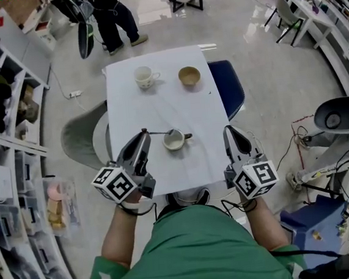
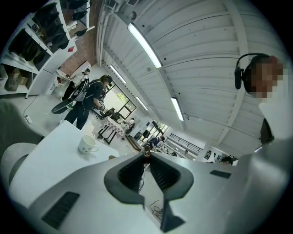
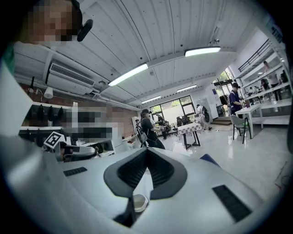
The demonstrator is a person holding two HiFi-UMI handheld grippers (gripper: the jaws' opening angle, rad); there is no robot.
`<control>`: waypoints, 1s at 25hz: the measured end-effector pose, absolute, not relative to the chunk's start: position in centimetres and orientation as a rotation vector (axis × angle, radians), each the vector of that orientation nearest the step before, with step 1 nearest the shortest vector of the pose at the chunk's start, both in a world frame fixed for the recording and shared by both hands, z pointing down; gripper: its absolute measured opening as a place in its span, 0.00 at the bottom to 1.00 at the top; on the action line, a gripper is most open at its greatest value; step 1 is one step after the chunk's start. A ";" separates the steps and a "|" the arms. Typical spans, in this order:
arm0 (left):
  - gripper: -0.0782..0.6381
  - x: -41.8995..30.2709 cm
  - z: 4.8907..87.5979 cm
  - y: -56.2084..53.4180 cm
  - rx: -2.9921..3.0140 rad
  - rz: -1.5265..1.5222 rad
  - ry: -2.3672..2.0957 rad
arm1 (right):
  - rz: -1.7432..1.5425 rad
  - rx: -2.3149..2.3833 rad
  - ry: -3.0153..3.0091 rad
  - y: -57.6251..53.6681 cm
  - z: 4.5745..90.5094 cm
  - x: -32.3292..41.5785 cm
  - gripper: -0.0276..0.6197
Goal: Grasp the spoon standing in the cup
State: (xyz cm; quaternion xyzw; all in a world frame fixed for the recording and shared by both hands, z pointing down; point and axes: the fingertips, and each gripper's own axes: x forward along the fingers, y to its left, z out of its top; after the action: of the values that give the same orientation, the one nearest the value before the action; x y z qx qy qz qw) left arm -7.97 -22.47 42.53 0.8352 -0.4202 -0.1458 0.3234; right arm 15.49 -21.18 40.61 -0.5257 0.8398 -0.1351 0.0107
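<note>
Shows spoon (image 1: 159,133) pinched at its handle end, lower centre of the head view.
Finds left gripper (image 1: 143,134) pressed together on the handle tip, with the bowl end resting in the white cup (image 1: 174,140) just right of the jaws. Finds right gripper (image 1: 230,131) pressed together on nothing, beside the right edge of the table (image 1: 159,106). Places patterned cup (image 1: 146,77) and tan bowl (image 1: 188,75) at upper centre, well apart from both grippers.
</note>
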 end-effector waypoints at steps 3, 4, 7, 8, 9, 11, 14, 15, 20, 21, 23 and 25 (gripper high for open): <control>0.19 -8.1 42.6 -22.4 2.192 -0.378 -1.099 | -0.418 -1.649 2.616 -20.9 40.5 15.5 0.07; 0.19 -8.2 42.6 -22.5 2.195 -0.379 -1.097 | -0.413 -1.650 2.615 -21.0 40.4 15.4 0.07; 0.19 -8.2 42.5 -22.8 2.201 -0.380 -1.085 | -0.405 -1.647 2.614 -21.2 40.3 15.2 0.07; 0.19 -8.2 42.6 -22.9 2.200 -0.379 -1.083 | -0.405 -1.649 2.613 -21.2 40.3 15.2 0.07; 0.19 -8.2 42.7 -22.9 2.198 -0.378 -1.082 | -0.404 -1.651 2.611 -21.2 40.3 15.1 0.07; 0.19 -8.2 42.8 -22.9 2.193 -0.379 -1.079 | -0.400 -1.653 2.607 -21.1 40.2 15.0 0.06; 0.19 -8.2 42.9 -22.9 2.190 -0.379 -1.070 | -0.398 -1.660 2.600 -21.0 40.2 14.9 0.07; 0.19 -8.3 43.0 -22.9 2.191 -0.378 -1.067 | -0.398 -1.664 2.598 -21.0 40.3 14.8 0.07; 0.19 -8.5 43.8 -23.3 2.187 -0.364 -1.058 | -0.398 -1.681 2.589 -20.9 40.4 14.7 0.07; 0.19 -8.6 44.0 -23.2 2.183 -0.360 -1.055 | -0.400 -1.685 2.588 -20.8 40.4 14.6 0.07; 0.19 -8.6 44.2 -23.2 2.179 -0.355 -1.047 | -0.397 -1.697 2.581 -20.7 40.4 14.7 0.06; 0.19 -8.7 44.3 -23.5 2.179 -0.356 -1.040 | -0.388 -1.709 2.573 -20.8 40.2 14.7 0.07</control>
State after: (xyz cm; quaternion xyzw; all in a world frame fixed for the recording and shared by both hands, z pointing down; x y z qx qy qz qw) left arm -8.70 -23.53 44.29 0.8385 -0.4002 -0.1368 0.3436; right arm 14.67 -20.80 40.18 -0.5488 0.8265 -0.1246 0.0142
